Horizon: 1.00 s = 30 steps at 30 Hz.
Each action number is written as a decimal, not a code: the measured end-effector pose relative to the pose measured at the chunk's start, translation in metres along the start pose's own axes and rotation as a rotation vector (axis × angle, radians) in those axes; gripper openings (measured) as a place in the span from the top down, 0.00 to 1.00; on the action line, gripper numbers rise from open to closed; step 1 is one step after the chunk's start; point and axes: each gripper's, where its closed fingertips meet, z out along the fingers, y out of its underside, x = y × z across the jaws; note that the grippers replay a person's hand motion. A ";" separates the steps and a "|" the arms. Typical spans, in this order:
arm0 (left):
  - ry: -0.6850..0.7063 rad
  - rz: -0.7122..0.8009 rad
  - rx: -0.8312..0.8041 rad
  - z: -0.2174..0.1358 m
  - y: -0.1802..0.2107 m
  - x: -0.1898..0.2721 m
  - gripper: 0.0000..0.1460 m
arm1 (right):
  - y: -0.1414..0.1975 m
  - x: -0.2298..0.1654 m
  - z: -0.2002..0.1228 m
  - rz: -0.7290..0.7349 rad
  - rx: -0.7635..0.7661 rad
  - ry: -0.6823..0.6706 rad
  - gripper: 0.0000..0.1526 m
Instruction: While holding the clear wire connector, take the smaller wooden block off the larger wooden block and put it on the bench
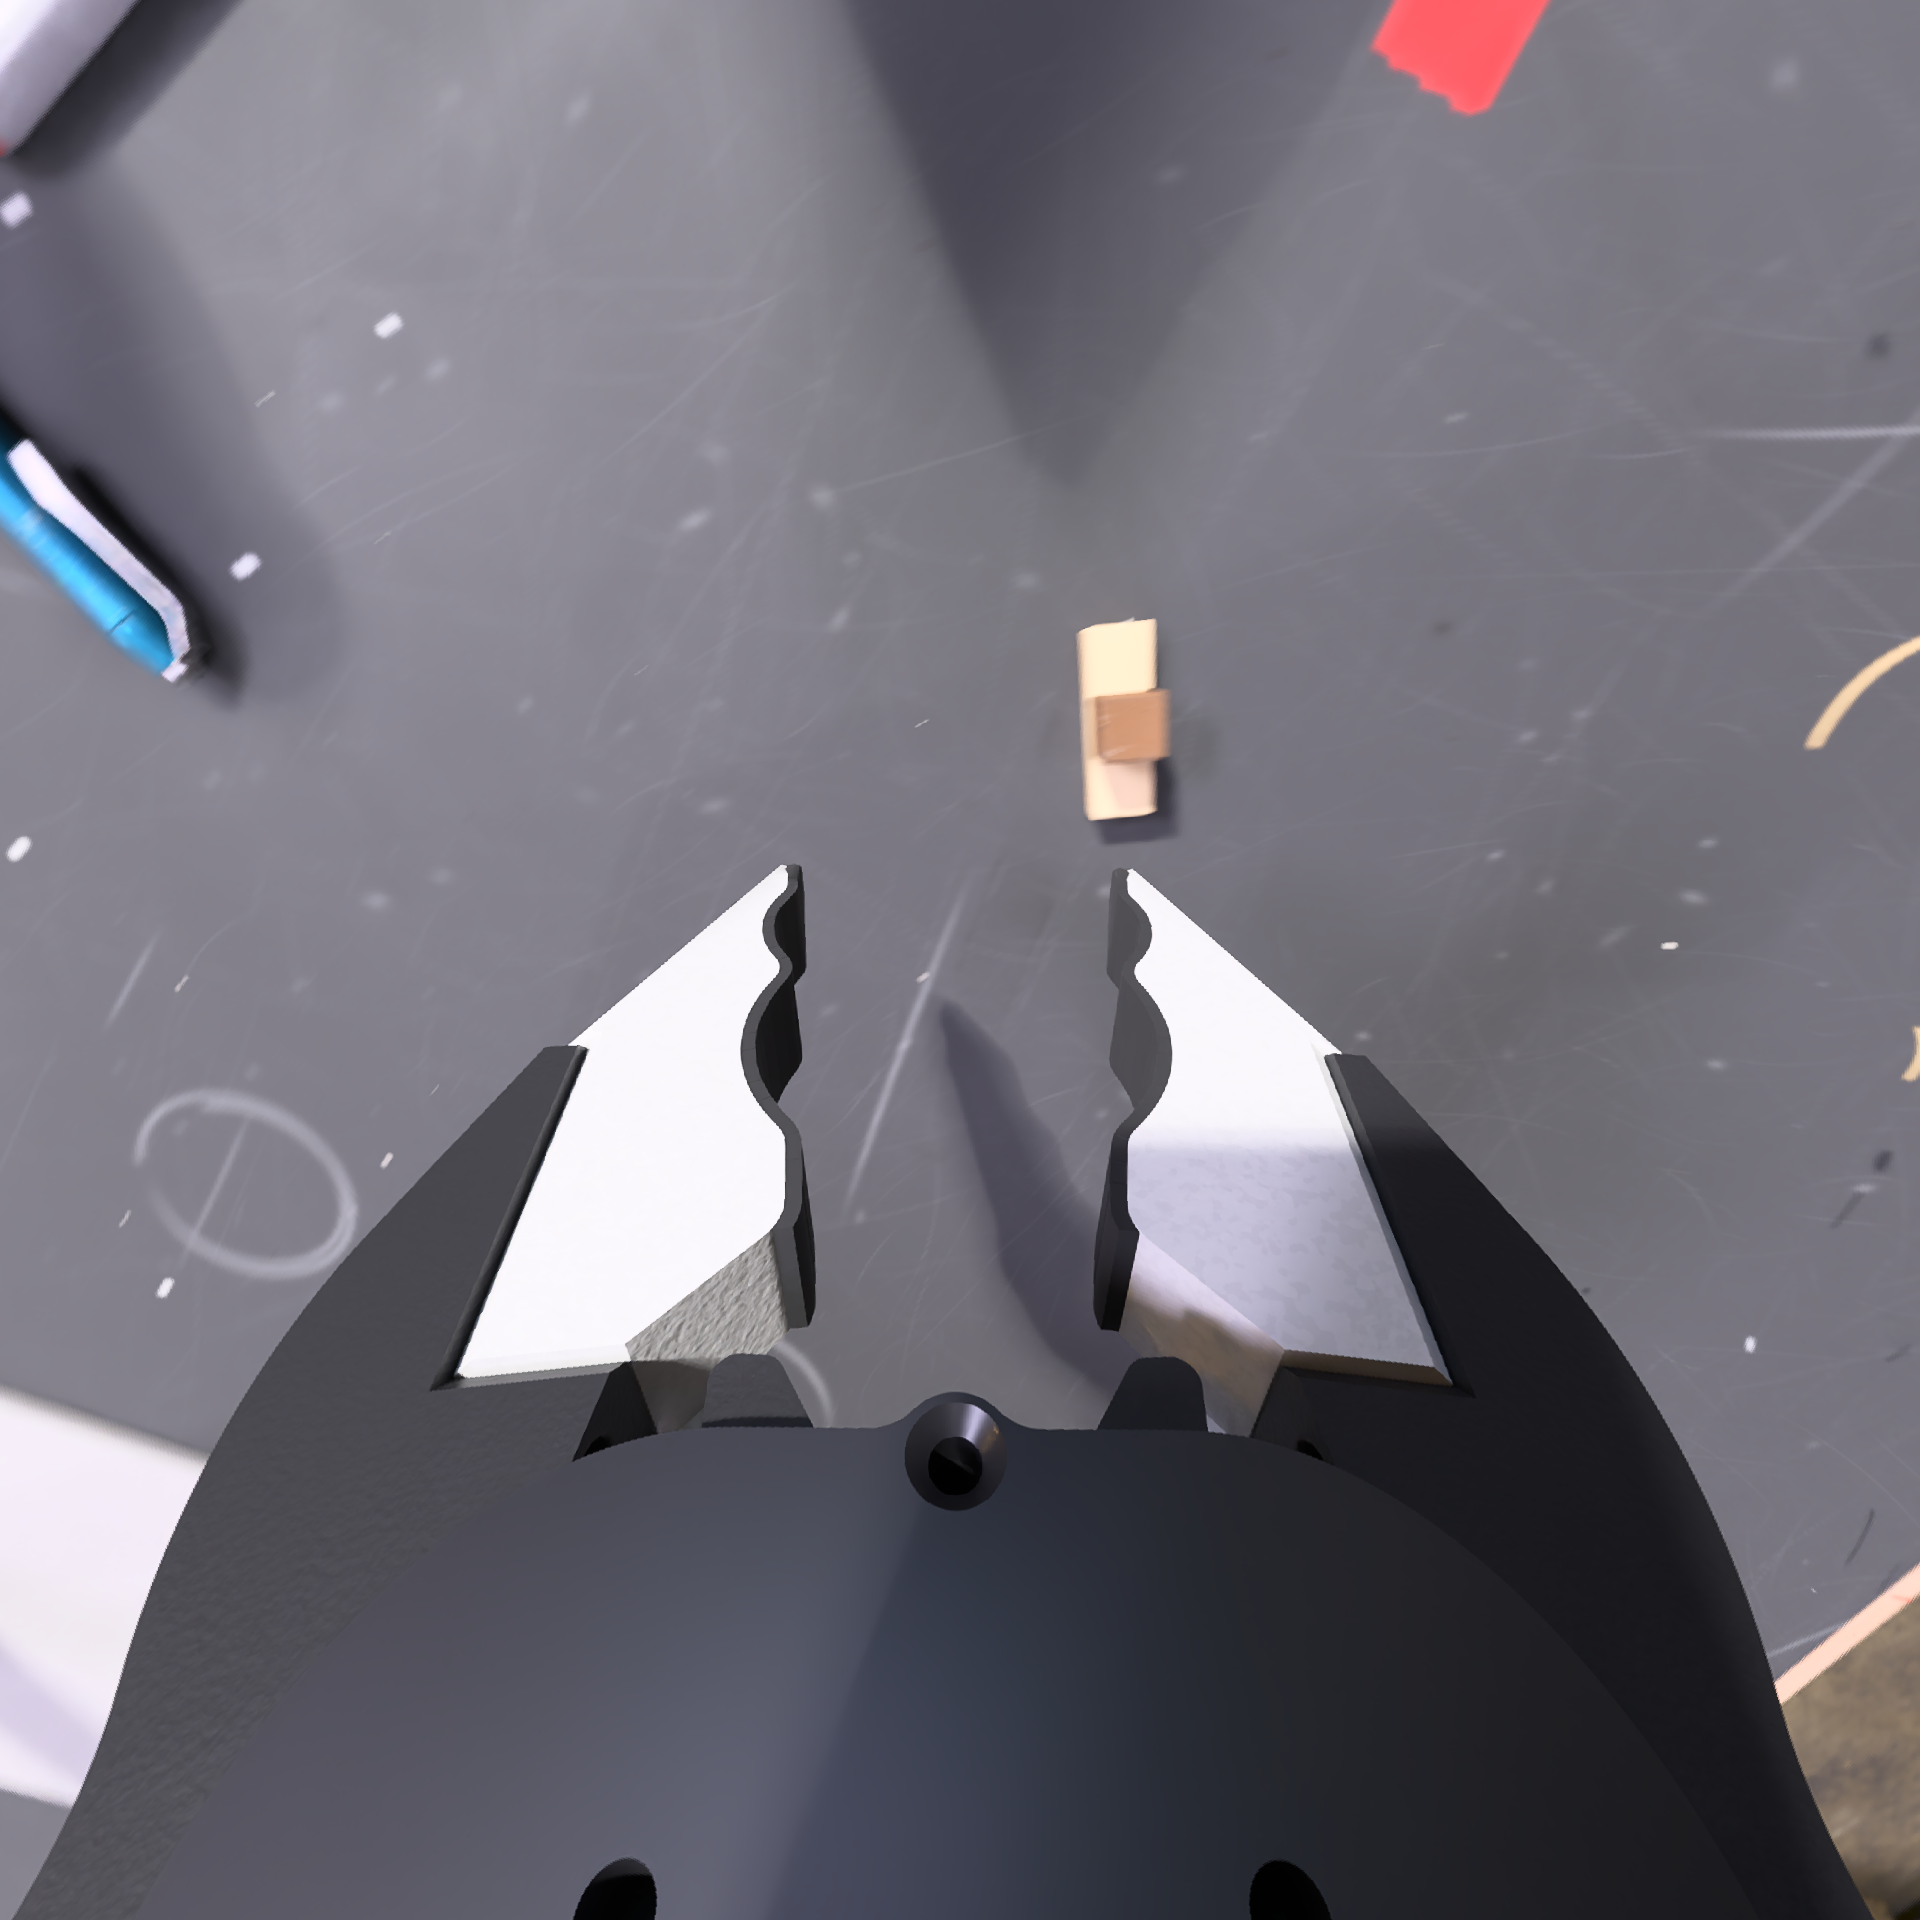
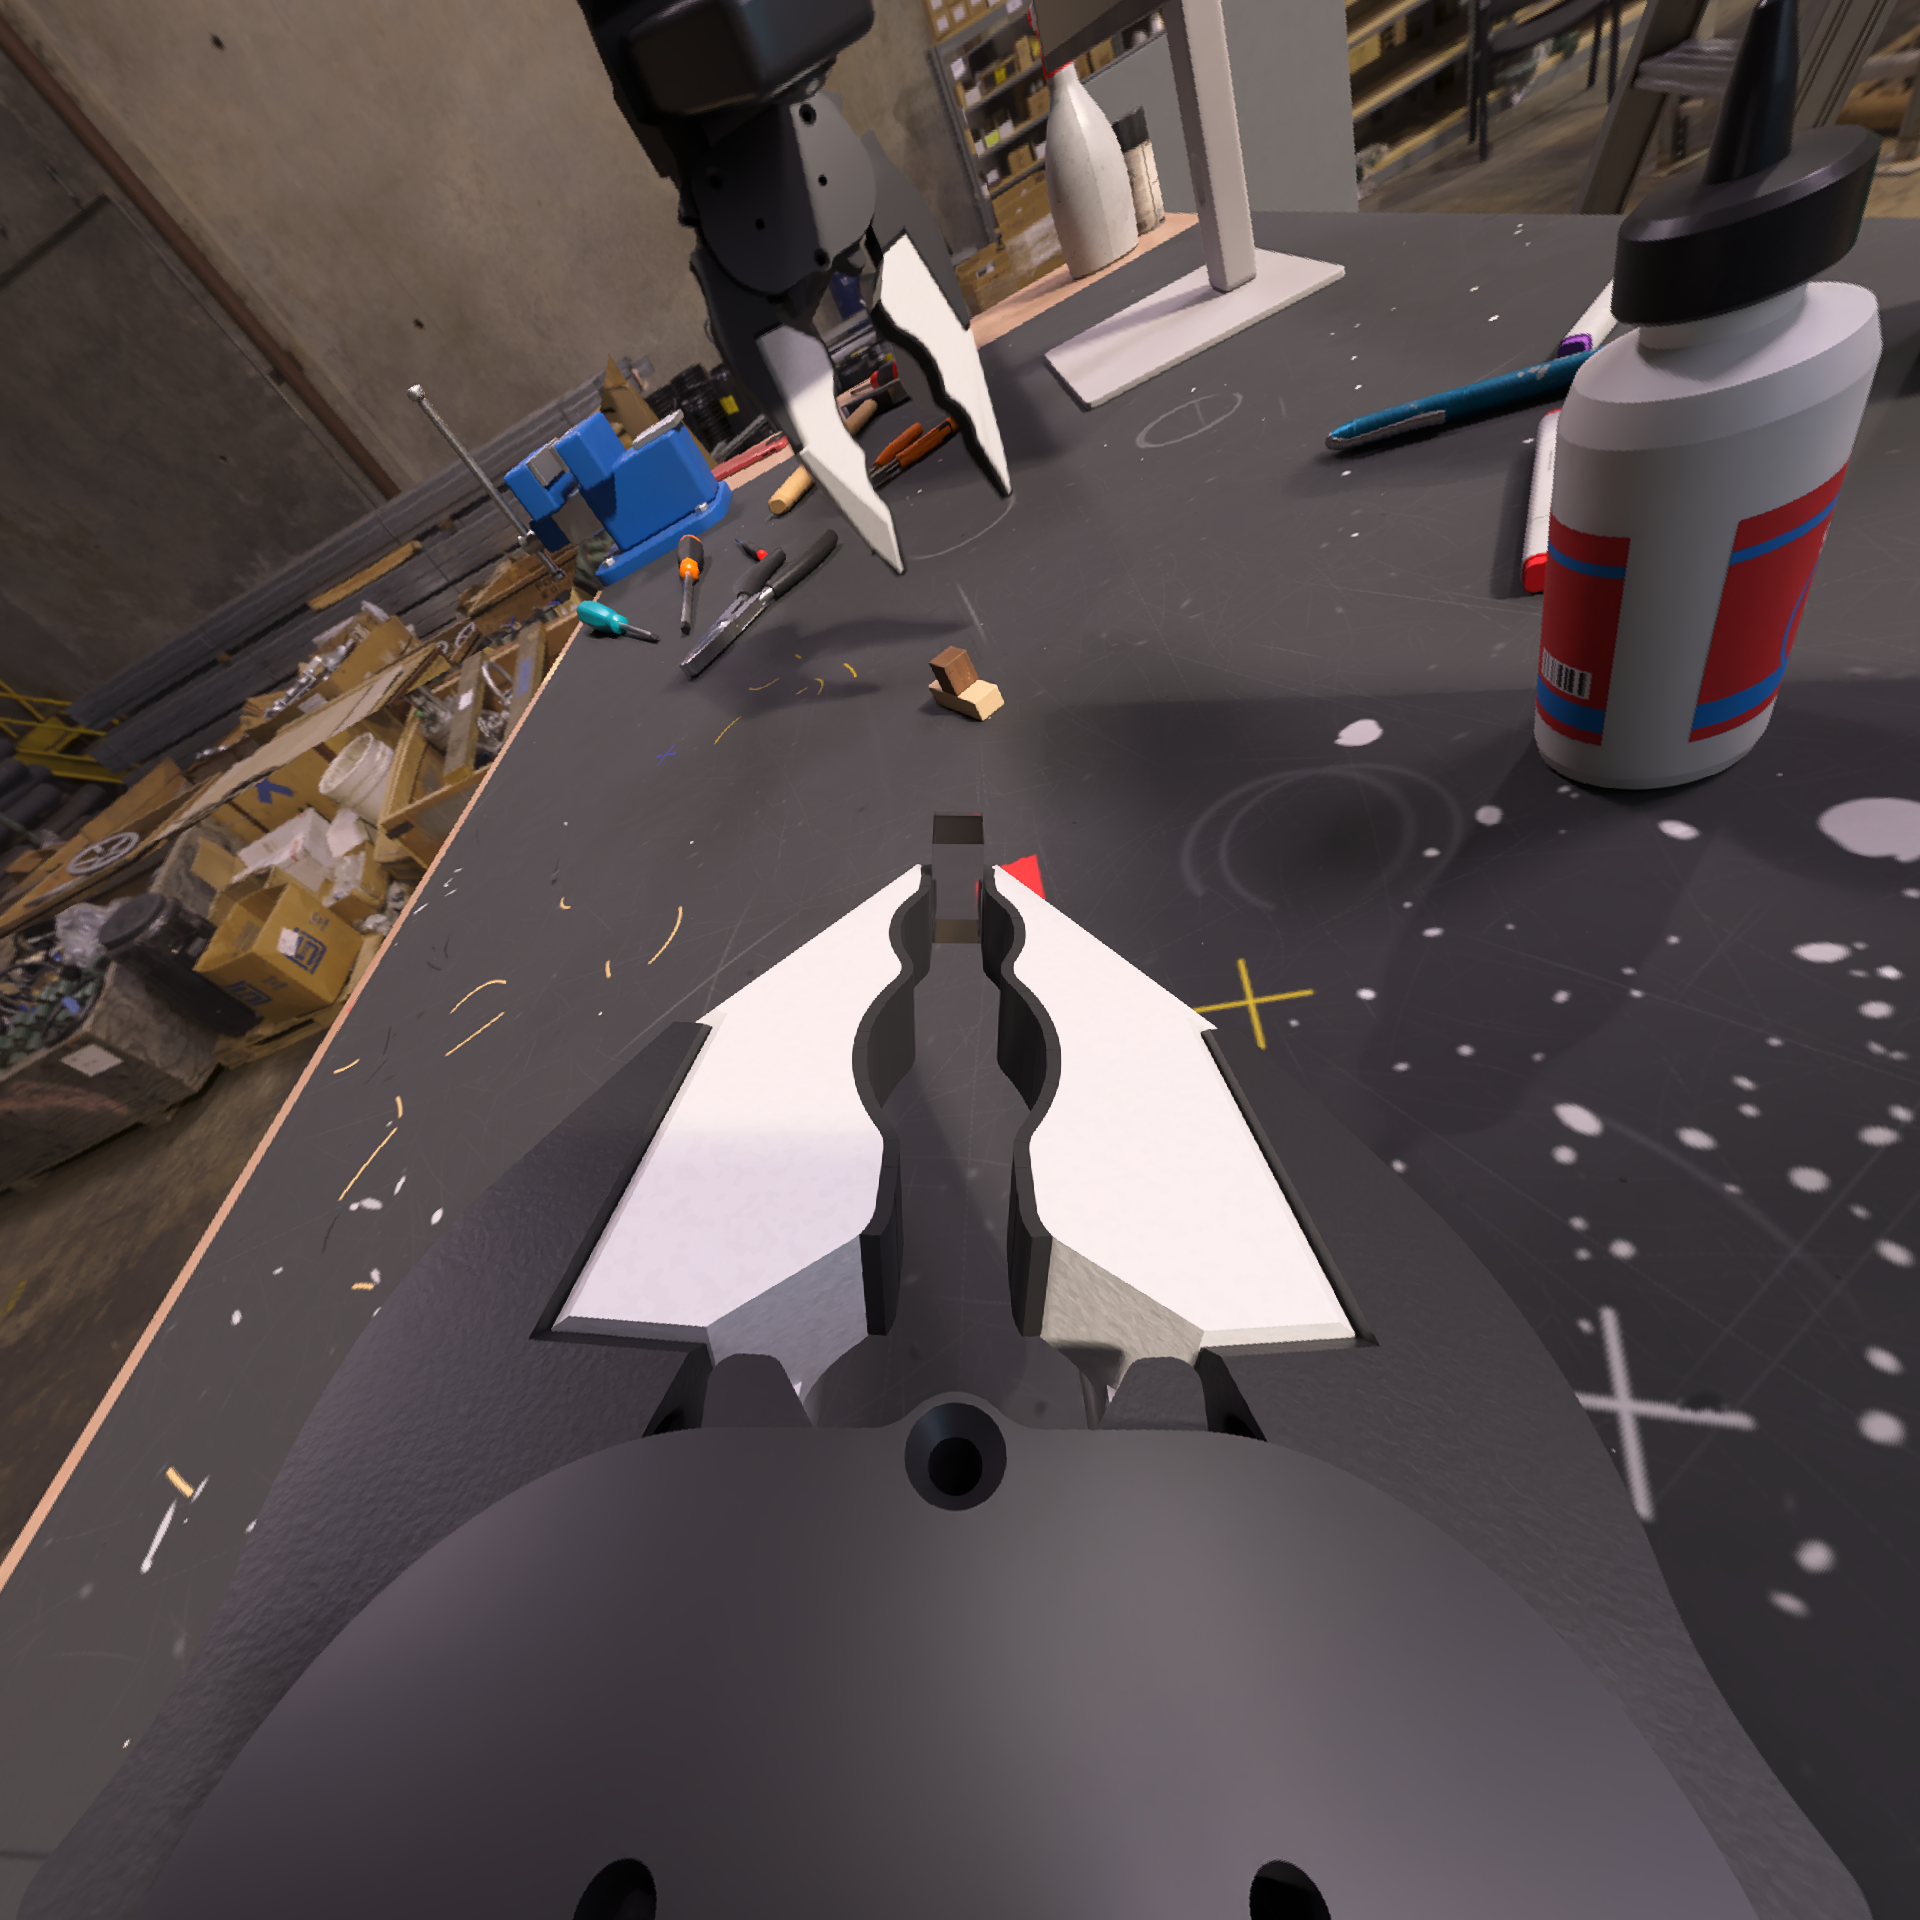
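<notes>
The smaller, darker wooden block (image 1: 1130,725) lies across the larger pale wooden block (image 1: 1114,652) on the dark bench (image 1: 623,520). My left gripper (image 1: 956,875) is open and empty. It hovers above the bench, with the blocks just beyond its right fingertip. In the right wrist view the small block (image 2: 950,665) sits on the large block (image 2: 979,702), with the left gripper (image 2: 948,523) above and behind them. My right gripper (image 2: 958,873) is shut on the clear wire connector (image 2: 956,844), which sticks out past its fingertips, well short of the blocks.
A glue bottle (image 2: 1704,520) stands at the right, with a teal pen (image 2: 1455,400) behind it; the pen also shows in the left wrist view (image 1: 94,551). A blue vise (image 2: 623,488), pliers (image 2: 758,603) and screwdrivers lie far left. A white stand base (image 2: 1195,312) is at the back. The bench edge (image 2: 312,1060) runs along the left.
</notes>
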 end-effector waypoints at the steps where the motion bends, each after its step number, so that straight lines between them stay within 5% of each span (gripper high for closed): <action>1: 0.026 0.024 0.008 0.003 -0.005 0.010 0.60 | 0.000 0.000 0.000 -0.001 0.000 0.000 0.95; 10: 0.149 0.078 -0.022 0.038 -0.012 0.050 0.69 | -0.002 -0.002 -0.001 -0.002 0.005 -0.005 0.95; 18: 0.102 -0.075 -0.012 0.046 -0.010 0.035 0.64 | -0.001 -0.001 -0.001 0.000 0.006 -0.006 0.95; 27: 0.100 -0.127 -0.020 0.049 -0.010 0.041 0.88 | -0.003 -0.002 -0.001 -0.004 0.012 -0.006 0.95; 30: 0.114 -0.141 -0.006 0.048 -0.010 0.041 0.90 | -0.004 -0.003 -0.002 -0.005 0.014 -0.008 0.95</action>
